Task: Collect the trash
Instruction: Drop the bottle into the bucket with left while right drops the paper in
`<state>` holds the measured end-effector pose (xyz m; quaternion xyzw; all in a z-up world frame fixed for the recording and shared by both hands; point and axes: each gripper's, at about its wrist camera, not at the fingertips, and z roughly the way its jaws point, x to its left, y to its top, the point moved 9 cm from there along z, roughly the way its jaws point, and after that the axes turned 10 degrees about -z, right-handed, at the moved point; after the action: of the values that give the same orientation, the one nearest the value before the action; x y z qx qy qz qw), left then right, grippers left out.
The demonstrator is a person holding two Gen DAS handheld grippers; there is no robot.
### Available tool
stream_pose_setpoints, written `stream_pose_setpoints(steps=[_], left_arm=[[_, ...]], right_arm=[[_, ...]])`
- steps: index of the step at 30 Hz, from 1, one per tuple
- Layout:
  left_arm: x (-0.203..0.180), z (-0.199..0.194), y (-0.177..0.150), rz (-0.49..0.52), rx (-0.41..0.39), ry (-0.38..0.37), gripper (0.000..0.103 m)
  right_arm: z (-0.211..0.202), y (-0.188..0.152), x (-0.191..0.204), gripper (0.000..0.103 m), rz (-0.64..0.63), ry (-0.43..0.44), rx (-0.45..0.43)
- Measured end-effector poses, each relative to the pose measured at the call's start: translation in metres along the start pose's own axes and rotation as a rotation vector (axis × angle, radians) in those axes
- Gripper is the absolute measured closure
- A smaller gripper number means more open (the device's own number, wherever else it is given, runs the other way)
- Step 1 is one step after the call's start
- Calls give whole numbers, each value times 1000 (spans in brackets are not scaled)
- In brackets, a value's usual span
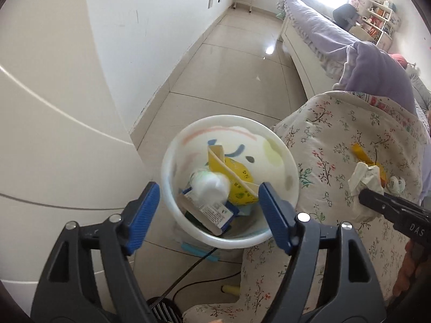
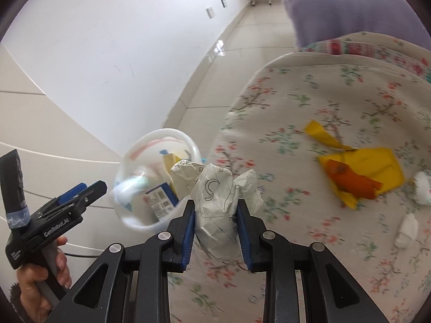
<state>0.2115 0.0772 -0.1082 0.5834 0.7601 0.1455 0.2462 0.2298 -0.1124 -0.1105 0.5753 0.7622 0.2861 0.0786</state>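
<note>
Crumpled paper sits clamped between the right gripper pads, over the floral bedcover. Left gripper jaws released, nothing between them, w/ the white bin just ahead. Only left view shows bin contents clearly; only right view shows yellow wrappers beyond the paper.

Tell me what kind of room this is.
Most likely a bedroom: a bed with a lilac ruffled cover, a floral quilt in the foreground, and cluttered white shelves by the window.
</note>
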Motion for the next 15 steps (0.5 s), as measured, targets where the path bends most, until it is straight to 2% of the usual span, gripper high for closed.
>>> stream_pose_setpoints(steps=[6,15], left_arm=[[20,-4,0,-19,-3,37,19],[52,-7,0,-48,7,90,15]], right_arm=[[18,10,16,73,-4,29,-12],[42,24,42,73,-28,71,-36]])
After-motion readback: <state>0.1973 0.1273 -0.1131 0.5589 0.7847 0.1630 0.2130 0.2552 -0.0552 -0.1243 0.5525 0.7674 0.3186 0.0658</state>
